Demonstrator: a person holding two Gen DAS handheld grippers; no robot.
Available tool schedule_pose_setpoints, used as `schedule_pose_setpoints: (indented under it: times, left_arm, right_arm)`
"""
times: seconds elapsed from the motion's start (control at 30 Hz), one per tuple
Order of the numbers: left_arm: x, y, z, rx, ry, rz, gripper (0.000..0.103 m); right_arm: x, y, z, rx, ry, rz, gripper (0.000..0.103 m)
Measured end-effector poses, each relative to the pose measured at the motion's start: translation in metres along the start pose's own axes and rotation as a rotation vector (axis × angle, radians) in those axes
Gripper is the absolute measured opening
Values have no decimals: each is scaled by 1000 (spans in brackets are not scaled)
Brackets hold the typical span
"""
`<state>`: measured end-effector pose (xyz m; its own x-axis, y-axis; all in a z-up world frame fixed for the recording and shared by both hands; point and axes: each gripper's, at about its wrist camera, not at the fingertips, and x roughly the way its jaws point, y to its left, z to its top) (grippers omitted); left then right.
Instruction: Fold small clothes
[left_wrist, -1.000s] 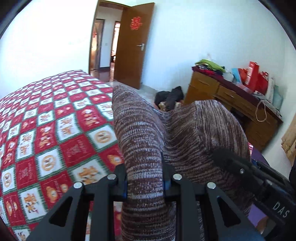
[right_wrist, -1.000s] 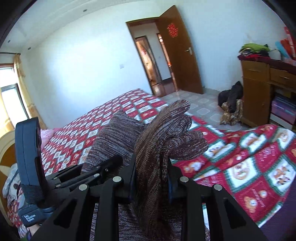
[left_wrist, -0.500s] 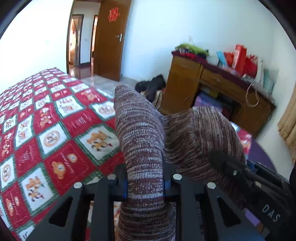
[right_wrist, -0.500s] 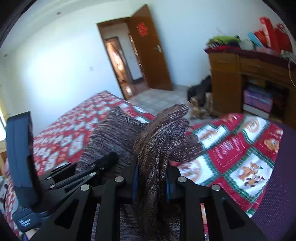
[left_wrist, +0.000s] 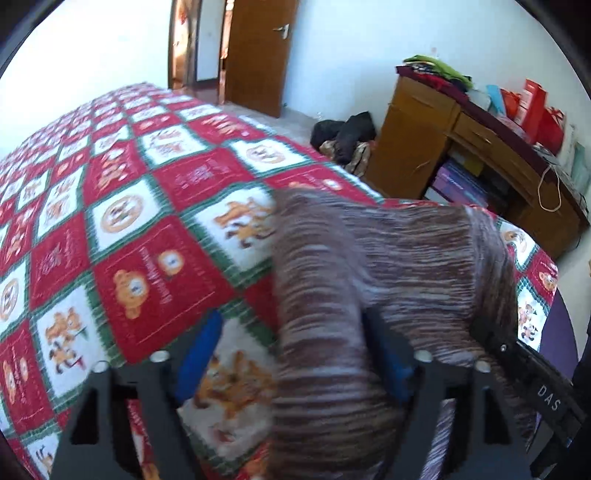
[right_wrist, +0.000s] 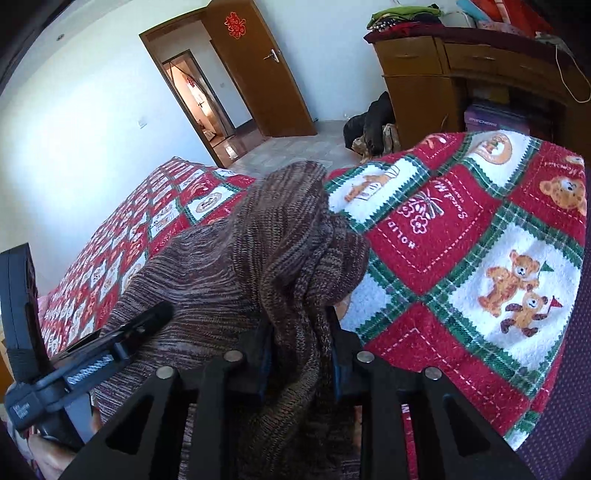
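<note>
- I am working over a bed covered by a quilt (left_wrist: 140, 236) of red and white squares with teddy bears and green borders; it fills most of both views.
- Beyond the bed I see pale walls, a brown wooden door (right_wrist: 258, 77) standing open on a lit hallway, and a tiled floor.
- A wooden desk (left_wrist: 465, 147) stands against the wall by the bed's far corner, with folded clothes and red bags on top; a dark heap of bags (left_wrist: 347, 136) sits on the floor beside it.
- In the right view the quilt's edge drops off toward a dark purple surface (right_wrist: 561, 413) at the lower right corner.
- To the left of the garment the quilt lies flat and bare up to the far edge of the bed.
- The task's thing is a knitted sweater (left_wrist: 369, 280), brown and maroon with pale flecks, lying bunched on the quilt near the bed's corner, between the two tools.
- In the left view it is blurred; one fold rises in a thick roll toward the camera.
- My left gripper (left_wrist: 295, 354) has its fingers spread wide; the blue pad (left_wrist: 199, 354) on one side is clear of the cloth, while the sweater's roll lies against the other finger.
- My right gripper (right_wrist: 299, 350) is clamped on a gathered fold of the sweater, which stands up in a twisted ridge above the fingers.
</note>
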<state>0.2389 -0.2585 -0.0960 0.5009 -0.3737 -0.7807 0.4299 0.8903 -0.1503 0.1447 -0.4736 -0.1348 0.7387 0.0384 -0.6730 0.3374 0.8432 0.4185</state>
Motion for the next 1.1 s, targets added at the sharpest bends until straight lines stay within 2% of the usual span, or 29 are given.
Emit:
schedule_pose_setpoints:
  times: [0.1, 0.23, 0.3, 0.47, 0.7, 0.93, 1.0, 1.07, 1.1]
  left_arm:
    - [-17, 4, -8, 6, -9, 1, 86]
    - [-47, 1, -20, 65, -60, 25, 86]
    - [-58, 0, -26, 76, -71, 18, 86]
    - [-76, -10, -43, 121, -88, 12, 86]
    - [-58, -7, -65, 138, -21, 42, 86]
    - [-67, -3, -77, 135, -23, 59, 87]
    - [-78, -5, -83, 153, -48, 82, 86]
    - [-94, -8, -91, 181, -95, 126, 86]
    - [-102, -10, -95, 194, -120, 144, 87]
  right_arm:
    - [-15, 3, -4, -13, -23, -39, 28]
    - [-69, 23, -15, -88, -165, -151, 28]
    - [-91, 33, -22, -113, -198, -144, 28]
    - [-89, 58, -49, -196, -115, -96, 28]
    - [-54, 39, -73, -116, 42, -107, 28]
    - [-64, 44, -81, -124, 58, -134, 31]
    - [-79, 46, -85, -106, 31, -112, 31]
    - [-98, 49, -90, -106, -16, -116, 40]
    - [-108, 51, -92, -108, -46, -129, 54]
